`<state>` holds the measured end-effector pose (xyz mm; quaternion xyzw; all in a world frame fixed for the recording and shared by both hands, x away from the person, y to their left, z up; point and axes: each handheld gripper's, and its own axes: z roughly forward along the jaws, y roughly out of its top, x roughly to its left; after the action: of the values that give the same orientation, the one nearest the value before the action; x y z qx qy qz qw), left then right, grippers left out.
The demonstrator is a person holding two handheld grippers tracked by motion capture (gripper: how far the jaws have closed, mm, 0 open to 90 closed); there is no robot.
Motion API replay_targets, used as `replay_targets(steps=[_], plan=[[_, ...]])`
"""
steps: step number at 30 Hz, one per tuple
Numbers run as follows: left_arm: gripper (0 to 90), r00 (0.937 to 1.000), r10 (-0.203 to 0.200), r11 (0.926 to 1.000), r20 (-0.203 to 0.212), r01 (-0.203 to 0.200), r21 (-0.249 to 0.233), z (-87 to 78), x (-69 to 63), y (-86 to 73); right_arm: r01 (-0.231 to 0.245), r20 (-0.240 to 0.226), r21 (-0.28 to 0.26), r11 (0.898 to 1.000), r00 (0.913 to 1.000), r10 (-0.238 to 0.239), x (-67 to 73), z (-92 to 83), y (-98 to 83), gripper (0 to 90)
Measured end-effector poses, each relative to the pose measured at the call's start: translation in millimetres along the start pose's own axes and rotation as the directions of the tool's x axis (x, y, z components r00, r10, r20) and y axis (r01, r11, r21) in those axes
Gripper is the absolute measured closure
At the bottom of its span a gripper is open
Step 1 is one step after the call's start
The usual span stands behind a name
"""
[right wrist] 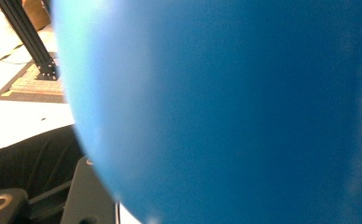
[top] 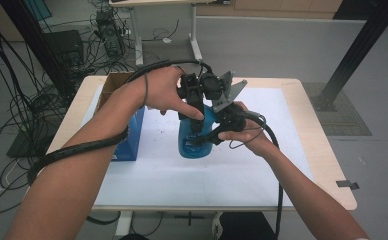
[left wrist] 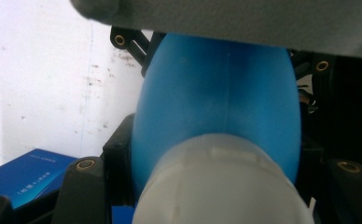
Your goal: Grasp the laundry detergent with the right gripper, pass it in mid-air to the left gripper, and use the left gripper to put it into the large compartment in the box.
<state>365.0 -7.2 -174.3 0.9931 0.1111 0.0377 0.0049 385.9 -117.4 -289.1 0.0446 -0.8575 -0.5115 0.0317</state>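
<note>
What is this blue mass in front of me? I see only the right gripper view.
Observer: A blue bottle, standing upright on the white mat in the high view.
Operator: Is anything else holding it?
Observer: Yes, the left gripper comes down on its top; the left gripper view shows black jaws on either side of the whitish cap.
Operator: Where does my gripper sit?
Observer: The right gripper meets the bottle's body from the right side.
Operator: Anything nearby?
Observer: A blue box stands left of the bottle.
</note>
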Motion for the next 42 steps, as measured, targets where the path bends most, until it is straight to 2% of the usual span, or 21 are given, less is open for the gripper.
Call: replay_targets(steps=[3, 8, 12, 18, 19, 22, 42], plan=[[37.5, 1.0000, -0.007, 0.9999, 0.002, 0.007, -0.009, 0.0, 0.0, 0.7, -0.019, -0.008, -0.004, 1.000, 0.9998, 0.019, 0.6, -1.8, -0.8, 42.8], [37.5, 1.0000, -0.005, 0.9999, 0.002, 0.005, -0.010, -0.2, 0.3, 2.0, -0.007, 0.002, -0.002, 1.000, 1.0000, 0.007, -0.5, -2.9, -1.8, 42.8], [37.5, 1.0000, -0.007, 1.0000, 0.005, 0.007, -0.005, -0.2, 0.9, 2.6, -0.018, -0.007, -0.008, 1.000, 0.9998, 0.018, 0.0, -3.1, -1.8, 42.8], [37.5, 0.9999, -0.009, 1.0000, 0.006, 0.009, -0.002, -0.7, 1.3, 3.2, -0.008, -0.001, -0.004, 1.000, 1.0000, 0.008, -1.0, -3.3, -2.1, 42.7], [37.5, 0.9999, -0.012, 0.9999, 0.005, 0.012, -0.008, -0.6, 1.1, 3.0, -0.022, -0.009, -0.011, 1.000, 0.9997, 0.022, -0.4, -3.7, -1.9, 42.7], [37.5, 0.9999, -0.012, 0.9999, 0.006, 0.012, -0.005, -1.4, 1.2, 3.3, -0.009, -0.003, -0.008, 1.000, 1.0000, 0.009, -1.0, -3.8, -2.0, 42.6], [37.4, 0.9998, -0.020, 0.9998, 0.002, 0.020, -0.002, -2.5, 2.1, 3.7, -0.016, -0.007, -0.024, 1.000, 0.9998, 0.016, -2.1, -4.0, -1.8, 42.4]])
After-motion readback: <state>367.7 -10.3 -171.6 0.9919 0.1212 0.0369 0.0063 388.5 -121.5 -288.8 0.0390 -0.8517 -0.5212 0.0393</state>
